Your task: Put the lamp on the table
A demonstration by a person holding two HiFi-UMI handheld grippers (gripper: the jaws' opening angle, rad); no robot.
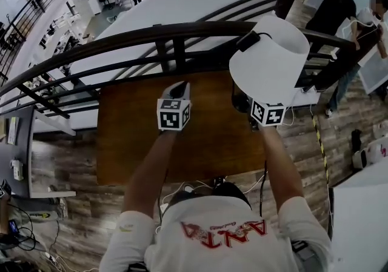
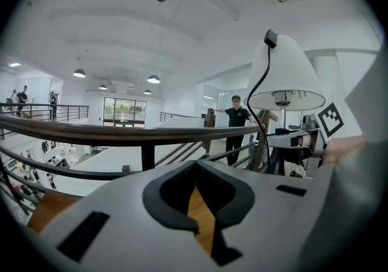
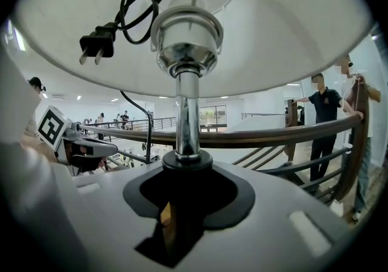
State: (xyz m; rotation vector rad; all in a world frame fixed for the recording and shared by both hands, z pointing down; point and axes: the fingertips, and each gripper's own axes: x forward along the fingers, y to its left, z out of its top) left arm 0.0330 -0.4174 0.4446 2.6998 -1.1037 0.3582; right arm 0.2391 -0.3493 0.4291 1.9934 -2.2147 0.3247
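A lamp with a white shade (image 1: 270, 59) and a chrome stem (image 3: 187, 113) hangs upright over the right far corner of the brown wooden table (image 1: 139, 143). My right gripper (image 1: 244, 105) is shut on the lamp's dark lower part, under the shade. In the right gripper view the stem rises straight out of the right gripper (image 3: 182, 168). The lamp's black cord and plug (image 3: 97, 43) are tucked up inside the shade. My left gripper (image 1: 177, 90) hovers over the table's middle, shut and empty. The left gripper view has the lamp (image 2: 285, 77) to the right of the left gripper (image 2: 195, 171).
A dark wooden railing (image 1: 121, 37) runs just beyond the table's far edge, with a drop to a lower floor behind it. Two people (image 1: 336, 4) stand at the top right by the railing. Cables (image 1: 200, 187) lie near the table's near edge.
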